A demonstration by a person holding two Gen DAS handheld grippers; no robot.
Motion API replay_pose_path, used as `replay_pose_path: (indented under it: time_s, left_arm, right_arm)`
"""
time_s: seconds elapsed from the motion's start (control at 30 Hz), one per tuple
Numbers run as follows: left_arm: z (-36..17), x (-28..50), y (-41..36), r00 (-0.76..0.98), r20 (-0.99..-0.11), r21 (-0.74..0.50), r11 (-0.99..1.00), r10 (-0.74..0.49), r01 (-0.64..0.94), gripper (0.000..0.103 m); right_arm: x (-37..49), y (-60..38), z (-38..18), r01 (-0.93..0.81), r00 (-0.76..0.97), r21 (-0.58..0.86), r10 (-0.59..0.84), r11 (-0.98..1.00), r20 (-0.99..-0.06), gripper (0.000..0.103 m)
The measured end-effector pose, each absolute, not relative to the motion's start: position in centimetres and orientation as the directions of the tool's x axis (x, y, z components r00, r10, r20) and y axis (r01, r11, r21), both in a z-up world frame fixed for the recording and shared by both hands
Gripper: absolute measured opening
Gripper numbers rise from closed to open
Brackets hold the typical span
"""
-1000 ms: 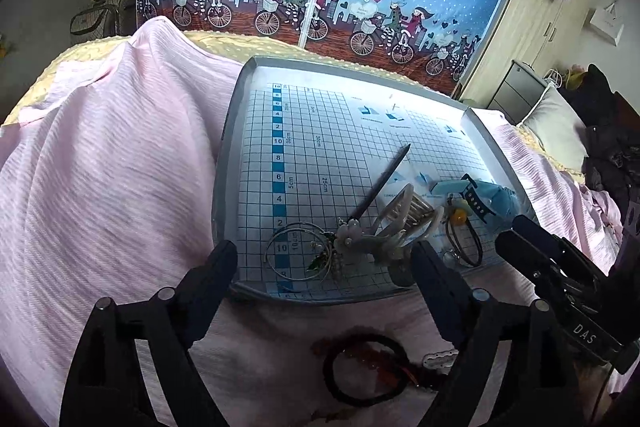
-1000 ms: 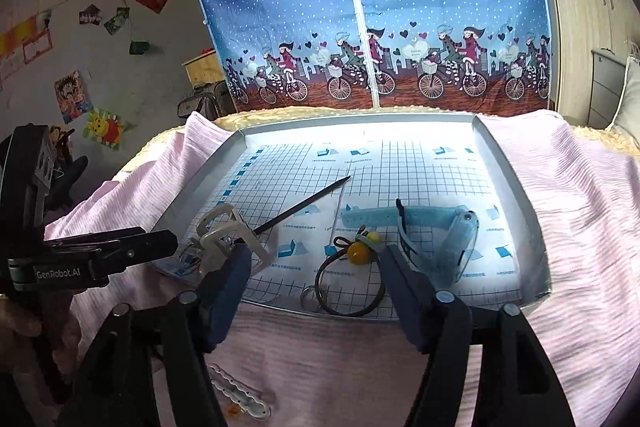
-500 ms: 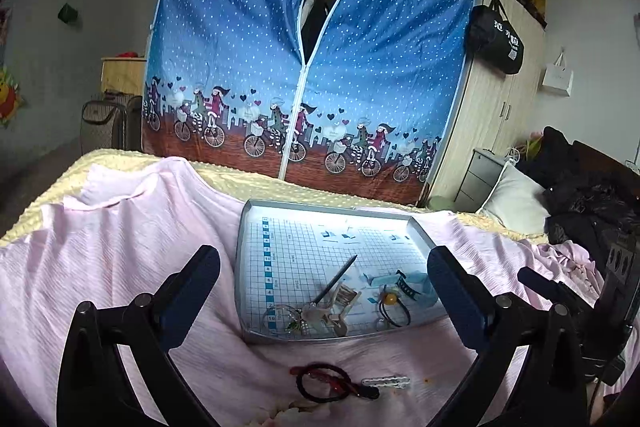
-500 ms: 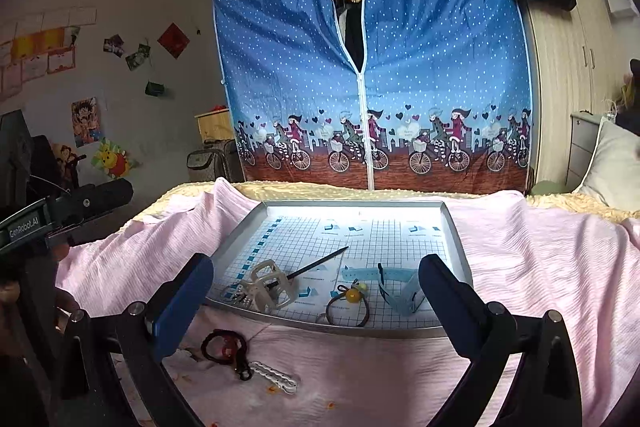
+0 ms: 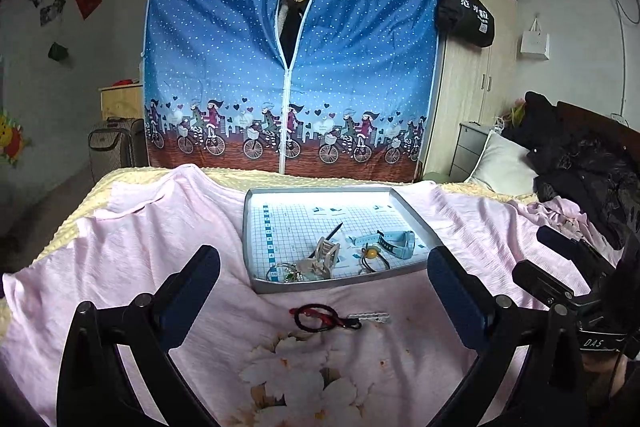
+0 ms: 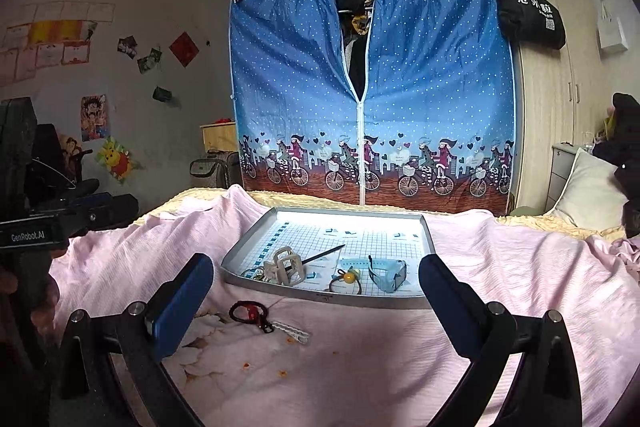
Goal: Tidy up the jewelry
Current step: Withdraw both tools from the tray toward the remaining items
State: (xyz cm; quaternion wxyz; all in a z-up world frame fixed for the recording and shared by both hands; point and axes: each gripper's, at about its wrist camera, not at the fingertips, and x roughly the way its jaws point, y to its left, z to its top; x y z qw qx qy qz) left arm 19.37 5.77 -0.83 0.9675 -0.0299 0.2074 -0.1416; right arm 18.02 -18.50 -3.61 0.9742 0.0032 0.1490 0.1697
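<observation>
While both tongs, left [image 5: 324,291] and right [image 6: 316,291], gape wide, holding nothing, tray [image 5: 336,283] sits frame centre; red hair tie [image 5: 316,317] on pink sheet [image 5: 120,247] just below.

A home bedroom: pink-sheeted bed [image 6: 500,307], pillow [image 6: 588,187], zip-front fabric wardrobe [image 6: 372,87], wooden closet [image 6: 560,99].

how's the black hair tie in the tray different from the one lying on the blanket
The hair tie in the tray carries a yellow bead; the hair tie on the blanket has red on it. The first lies inside the tray, beside a blue watch; the second lies outside, touching a white clip. Both are black loops lying flat.
</observation>
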Motion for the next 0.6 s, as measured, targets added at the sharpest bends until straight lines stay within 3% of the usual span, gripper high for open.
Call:
replay_pose_path:
  time_s: [0.17, 0.37, 0.6]
  left_arm:
    - [-2.1, 18.0, 6.9, 0.844, -0.472, -0.187, 0.964, -0.255, 0.187, 0.102]
    - [-3.8, 18.4, 6.6, 0.76, -0.598, -0.23, 0.963, -0.253, 0.139, 0.102]
    - [-5.5, 19.1, 5.0, 0.703, -0.68, -0.162, 0.977, -0.211, 0.136, 0.102]
  right_arm:
    - [16.5, -18.4, -4.4, -0.307, 0.89, 0.024, 0.296, 0.951, -0.347, 0.103]
    - [17.0, -18.1, -6.8, -0.286, 0.822, 0.051, 0.272, 0.957, -0.501, 0.103]
    - [17.9, -18.3, -8.7, -0.261, 0.767, 0.086, 0.261, 0.961, -0.587, 0.103]
